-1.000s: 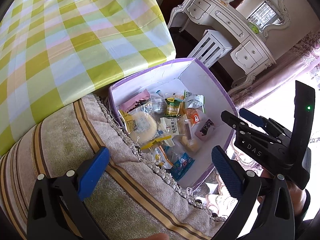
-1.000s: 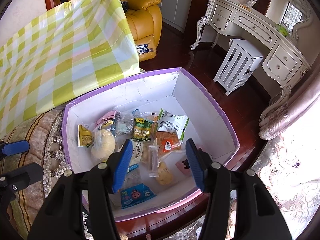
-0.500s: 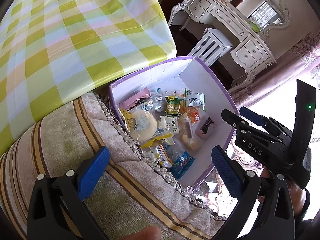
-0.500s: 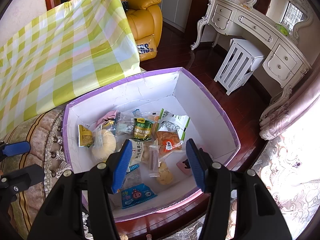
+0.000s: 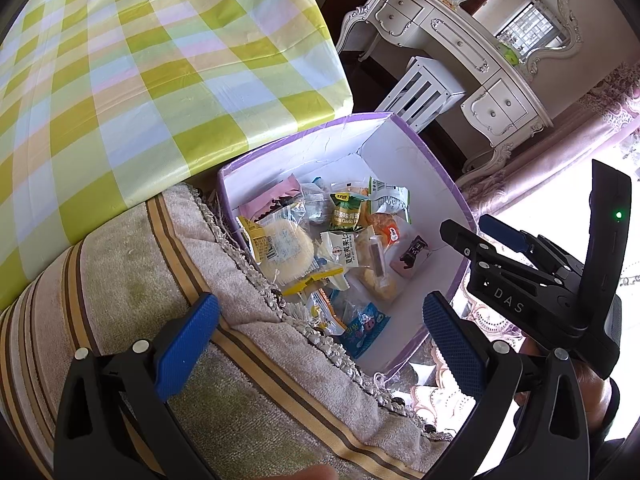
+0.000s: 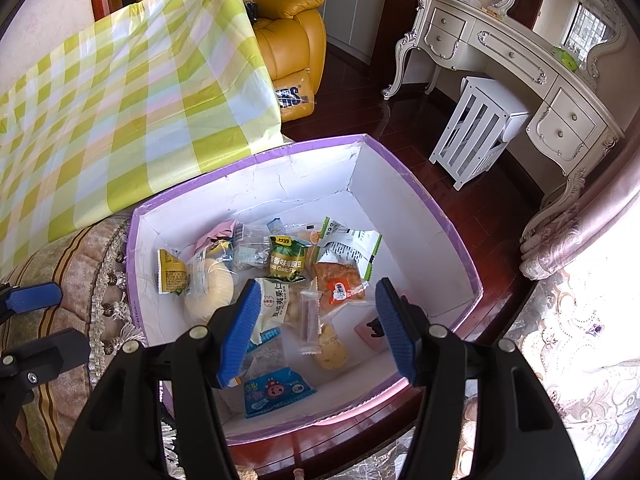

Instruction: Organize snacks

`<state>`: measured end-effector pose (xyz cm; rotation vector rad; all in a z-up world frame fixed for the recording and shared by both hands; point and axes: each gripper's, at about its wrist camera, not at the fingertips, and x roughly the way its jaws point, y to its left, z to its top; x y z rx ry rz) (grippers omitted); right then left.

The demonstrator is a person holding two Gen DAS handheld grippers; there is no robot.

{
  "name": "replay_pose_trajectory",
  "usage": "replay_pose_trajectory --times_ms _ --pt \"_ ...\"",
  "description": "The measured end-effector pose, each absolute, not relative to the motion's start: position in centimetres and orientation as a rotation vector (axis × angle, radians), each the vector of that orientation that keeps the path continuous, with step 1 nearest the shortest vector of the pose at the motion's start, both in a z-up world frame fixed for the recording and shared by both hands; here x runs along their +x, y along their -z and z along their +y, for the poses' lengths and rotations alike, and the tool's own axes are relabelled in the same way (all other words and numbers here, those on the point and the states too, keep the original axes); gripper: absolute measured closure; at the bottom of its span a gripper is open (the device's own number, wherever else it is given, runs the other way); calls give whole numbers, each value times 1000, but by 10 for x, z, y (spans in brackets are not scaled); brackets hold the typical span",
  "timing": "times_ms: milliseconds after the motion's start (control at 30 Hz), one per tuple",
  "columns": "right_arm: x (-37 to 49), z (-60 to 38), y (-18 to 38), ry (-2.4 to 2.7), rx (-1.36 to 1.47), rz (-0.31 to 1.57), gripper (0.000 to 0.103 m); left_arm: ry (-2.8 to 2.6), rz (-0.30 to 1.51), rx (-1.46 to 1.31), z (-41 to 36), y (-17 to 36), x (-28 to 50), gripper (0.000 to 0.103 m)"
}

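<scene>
Barely anything moved; both claws stay wide open and empty; right claw (image 6: 316, 324) hangs over snacks (image 6: 286, 266) in the box (image 6: 460, 240); left claw (image 5: 320, 334) over the cushion (image 5: 132, 264).

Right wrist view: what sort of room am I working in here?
Most likely a bedroom or sitting room at home: an ornate white dressing table with a mirror, a yellow leather armchair, and heavy patterned curtains. The purple snack box sits beside a fringed cushion.
</scene>
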<state>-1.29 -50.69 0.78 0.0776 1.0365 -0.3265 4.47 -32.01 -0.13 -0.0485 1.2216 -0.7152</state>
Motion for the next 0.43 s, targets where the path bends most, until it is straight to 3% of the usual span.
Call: replay_pose_trajectory --times_ms 267,433 --pt "-12 -491 -16 293 85 1019 42 728 1197 -97 -310 -12 44 4" --pt "2 -419 -41 93 98 957 26 500 1129 -96 -230 -33 43 4"
